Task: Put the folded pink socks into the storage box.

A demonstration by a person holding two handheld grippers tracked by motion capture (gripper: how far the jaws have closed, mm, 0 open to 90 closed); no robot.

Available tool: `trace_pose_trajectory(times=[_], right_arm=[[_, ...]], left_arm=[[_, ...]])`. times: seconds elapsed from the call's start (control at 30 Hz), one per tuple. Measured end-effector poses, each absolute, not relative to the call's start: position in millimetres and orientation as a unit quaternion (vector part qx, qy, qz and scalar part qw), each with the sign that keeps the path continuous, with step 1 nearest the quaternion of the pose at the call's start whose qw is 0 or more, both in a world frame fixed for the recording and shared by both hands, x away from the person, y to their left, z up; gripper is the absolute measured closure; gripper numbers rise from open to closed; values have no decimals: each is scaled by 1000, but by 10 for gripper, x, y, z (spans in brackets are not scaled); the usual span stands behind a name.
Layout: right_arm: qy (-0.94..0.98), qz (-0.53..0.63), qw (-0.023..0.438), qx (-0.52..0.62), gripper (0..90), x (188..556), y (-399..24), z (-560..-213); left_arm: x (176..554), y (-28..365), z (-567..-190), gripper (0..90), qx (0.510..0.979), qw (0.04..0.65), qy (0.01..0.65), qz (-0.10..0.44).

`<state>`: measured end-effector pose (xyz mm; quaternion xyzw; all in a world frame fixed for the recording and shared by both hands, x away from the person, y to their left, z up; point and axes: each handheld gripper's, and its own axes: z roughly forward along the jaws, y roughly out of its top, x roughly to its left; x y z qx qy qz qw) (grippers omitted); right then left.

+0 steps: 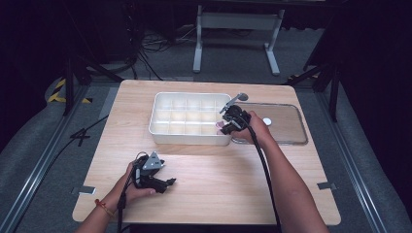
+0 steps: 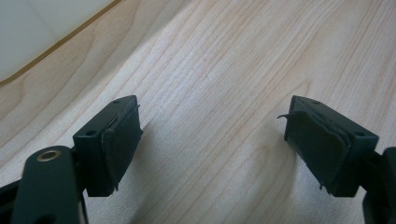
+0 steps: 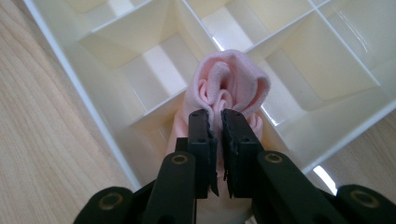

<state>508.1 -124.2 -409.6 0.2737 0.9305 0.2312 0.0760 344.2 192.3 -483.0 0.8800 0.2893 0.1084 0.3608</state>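
Right gripper (image 3: 217, 116): black two-jaw tool, jaws nearly together and clamped on a thin fold of a pink rolled cloth (image 3: 231, 86). Cloth soft, fine-knit, rolled into a rosette of curled layers; it stands just beyond the jaw tips, over a corner compartment of the organiser tray (image 3: 327, 130), at the tray wall nearest this gripper. In the high view the same gripper (image 1: 228, 121) sits at the tray's near right corner, the cloth (image 1: 219, 124) a small pink patch beside it.

Organiser tray (image 1: 189, 139): white glossy plastic, rectangular, rounded corners, thin partitions forming a grid of square cells.

Lid (image 1: 286, 126): clear plastic, flat, rounded rectangle, lying just beyond the right gripper and touching the tray's right side; a small white round piece (image 1: 267, 121) sits on it.

Left gripper (image 2: 212, 140): jaws wide apart, nothing between them, rubbery pads (image 2: 123, 140) frayed at the edges, bare pale wood-grain table (image 2: 219, 70) beneath. In the high view it (image 1: 167, 183) lies well apart from the tray, near the table's front edge.
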Motion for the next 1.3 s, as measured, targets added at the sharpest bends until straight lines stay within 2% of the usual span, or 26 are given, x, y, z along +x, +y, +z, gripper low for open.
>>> trace_pose_trajectory(times=[0.53, 0.7, 0.83, 1.3], right_arm=[[920, 268, 97, 268, 769, 4955, -1323, -3917], [916, 279, 102, 269, 719, 4921, -1351, -3900], [912, 292, 116, 263, 631, 4857, -1362, -3845], [899, 309, 153, 270, 448, 4722, -1422, -3725]], left_arm=[[3442, 1925, -4827, 187, 881, 359, 289, 107], [3442, 1926, -4826, 186, 881, 359, 289, 107], [3443, 1926, -4826, 186, 881, 359, 288, 107], [3444, 1928, -4825, 186, 882, 358, 288, 107]])
